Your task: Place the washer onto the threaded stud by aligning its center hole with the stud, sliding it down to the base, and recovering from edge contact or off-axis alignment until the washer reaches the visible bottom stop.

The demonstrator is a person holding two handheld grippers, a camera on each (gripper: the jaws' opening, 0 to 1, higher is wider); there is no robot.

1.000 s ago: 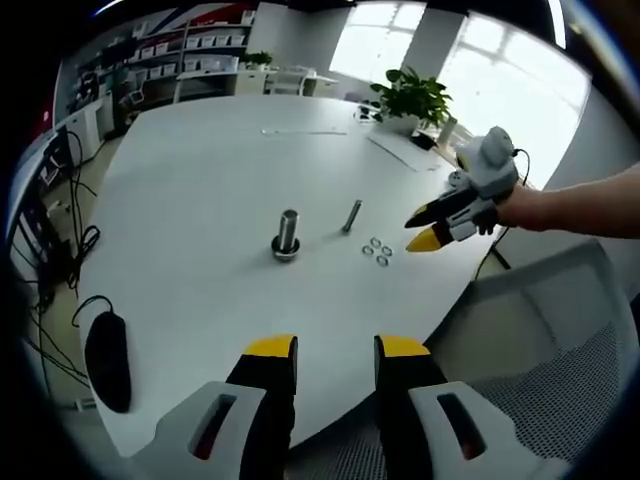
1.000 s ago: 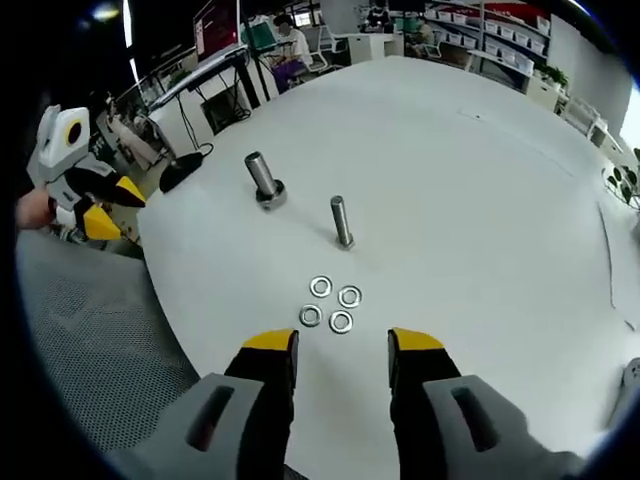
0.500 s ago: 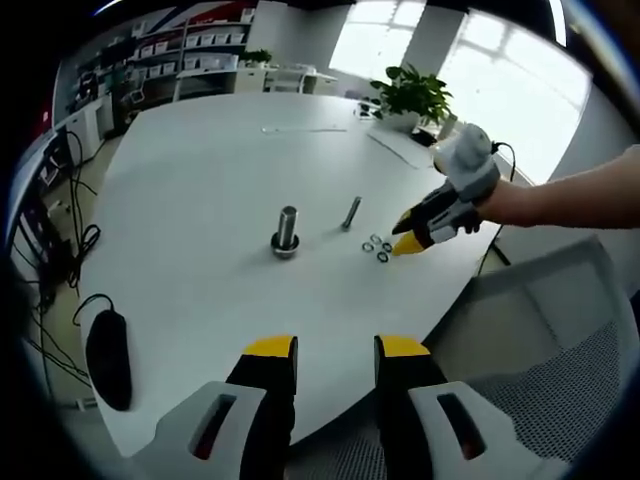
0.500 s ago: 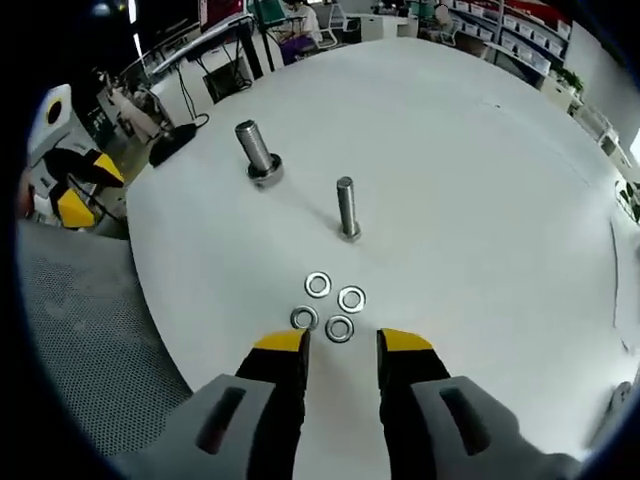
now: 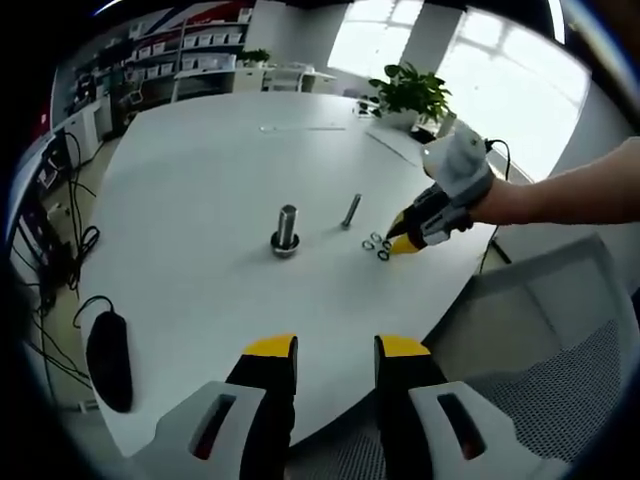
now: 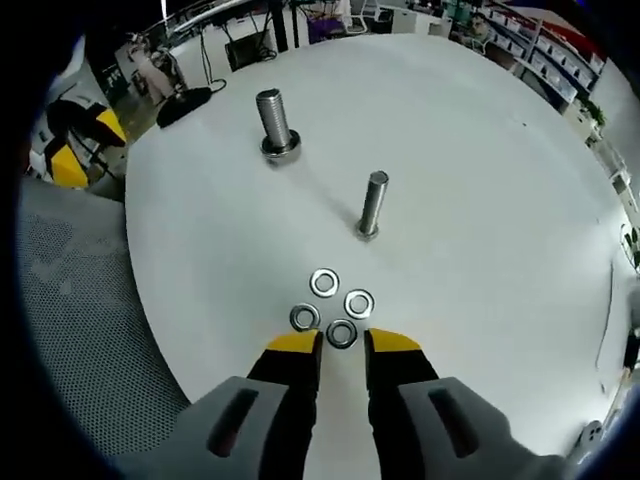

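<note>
Four small steel washers [image 6: 331, 311] lie in a tight cluster on a large round white table [image 6: 480, 180], near its edge. In the right gripper view, from left to right: the left gripper [image 6: 75, 148], with yellow tips, hangs off the table's edge above a grey mesh chair [image 6: 70, 330]; a thick threaded stud [image 6: 273, 123] stands upright on its wide base; a thinner bolt [image 6: 371, 205] stands upright, well apart from the stud; the washers sit nearer the camera. The right gripper [image 6: 341, 342] has its yellow-tipped jaws drawn close, with a narrow gap between them, right at the nearest washer; whether they touch it cannot be told. In the left gripper view, a black computer mouse [image 5: 107, 359] lies at the table's left edge, the stud stands mid-table, and a potted plant [image 5: 410, 95] sits at the far side by bright windows [image 5: 500, 80]. Its own jaws stand parted with nothing between them. Shelves with white boxes [image 5: 190, 50] line the far wall. No writing is readable.
</note>
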